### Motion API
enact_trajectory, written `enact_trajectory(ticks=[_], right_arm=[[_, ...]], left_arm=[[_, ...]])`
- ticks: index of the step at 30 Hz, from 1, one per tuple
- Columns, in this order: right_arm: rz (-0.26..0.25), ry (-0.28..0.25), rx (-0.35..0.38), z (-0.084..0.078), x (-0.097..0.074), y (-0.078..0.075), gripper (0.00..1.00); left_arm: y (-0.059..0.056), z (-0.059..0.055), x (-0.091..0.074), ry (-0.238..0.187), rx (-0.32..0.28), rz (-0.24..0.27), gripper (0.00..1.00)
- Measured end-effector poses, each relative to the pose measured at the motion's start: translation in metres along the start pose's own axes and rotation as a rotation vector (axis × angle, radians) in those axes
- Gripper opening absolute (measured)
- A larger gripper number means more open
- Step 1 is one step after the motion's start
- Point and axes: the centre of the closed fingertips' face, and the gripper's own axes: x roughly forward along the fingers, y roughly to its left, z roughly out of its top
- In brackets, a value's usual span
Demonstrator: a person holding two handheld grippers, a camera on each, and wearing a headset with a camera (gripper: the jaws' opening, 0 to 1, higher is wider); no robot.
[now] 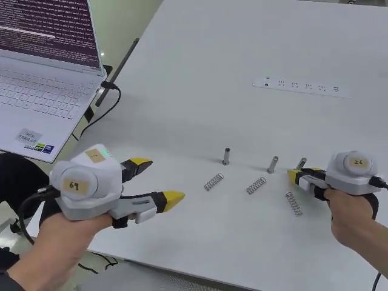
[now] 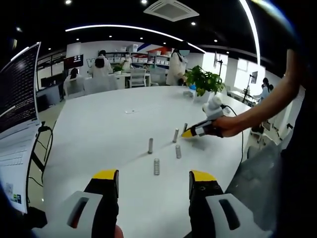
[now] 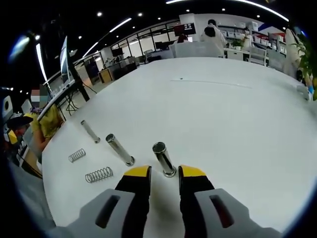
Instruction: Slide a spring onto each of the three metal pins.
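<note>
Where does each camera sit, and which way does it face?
Head view: headset, facing down onto the table; left gripper and right gripper show.
Left gripper view: rides the left gripper, facing the pins and springs; own jaws below, right gripper beyond.
Right gripper view: low, facing the nearest pin ahead of its jaws.
Shared: all show the pins.

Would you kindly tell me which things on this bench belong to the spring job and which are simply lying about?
For the job: left pin, middle pin, right pin, left spring, middle spring, right spring.
Lying about: laptop, power strip, black cable.
</note>
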Motion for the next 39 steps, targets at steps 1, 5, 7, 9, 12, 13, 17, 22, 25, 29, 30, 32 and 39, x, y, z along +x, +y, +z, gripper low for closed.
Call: enact_trajectory(ticks=[1, 5, 7, 9, 12, 13, 17, 22, 25, 29, 30, 32, 39], right_arm=[[-0.001, 0.000, -0.005, 0.0004, 0.0001, -0.0001, 0.19], [-0.004, -0.002, -0.013, 0.0020, 0.0018, 0.0007, 0.18], [-0.008, -0.001, -0.021, 0.0022, 0.0024, 0.0003, 0.17], [-0.009, -0.004, -0.025, 0.0028, 0.0028, 0.0003, 0.16], [-0.009, -0.003, -0.026, 0.0035, 0.0037, 0.0005, 0.15], [-0.010, -0.003, -0.027, 0.0039, 0.0037, 0.0005, 0.15], [-0.014, -0.001, -0.031, 0.0048, 0.0054, -0.0009, 0.15], [-0.019, 0.002, -0.037, 0.0052, 0.0068, -0.0028, 0.12], [-0.022, 0.002, -0.037, 0.0054, 0.0083, -0.0046, 0.09], [-0.023, 0.001, -0.046, 0.0053, 0.0099, -0.0058, 0.08], [-0.022, 0.001, -0.048, 0.0053, 0.0098, -0.0058, 0.08], [-0.026, 0.000, -0.055, 0.0052, 0.0097, -0.0066, 0.07], [-0.028, 0.004, -0.086, 0.0034, 0.0088, -0.0078, 0.06]], left_arm=[[0.0002, -0.0002, 0.0000, 0.001, 0.001, 0.000, 0.52], [0.0019, -0.0003, -0.0005, 0.002, 0.001, 0.003, 0.52], [0.0023, -0.0002, -0.0007, 0.002, 0.001, 0.004, 0.52], [0.0027, 0.0001, -0.0007, 0.003, 0.002, 0.004, 0.52], [0.0023, 0.0011, -0.0008, 0.002, 0.003, 0.002, 0.52], [0.0024, 0.0010, -0.0008, 0.002, 0.003, 0.002, 0.52], [0.0024, -0.0001, -0.0003, 0.004, -0.002, 0.000, 0.52], [0.0027, -0.0019, -0.0005, 0.006, -0.007, 0.001, 0.52], [0.0017, -0.0052, -0.0003, 0.016, -0.010, -0.005, 0.52], [0.0002, -0.0076, 0.0000, 0.021, -0.010, -0.009, 0.52], [0.0000, -0.0075, 0.0000, 0.021, -0.010, -0.009, 0.52], [-0.0005, -0.0068, 0.0004, 0.018, -0.011, -0.010, 0.52], [-0.0006, -0.0054, 0.0013, 0.016, -0.005, -0.010, 0.52]])
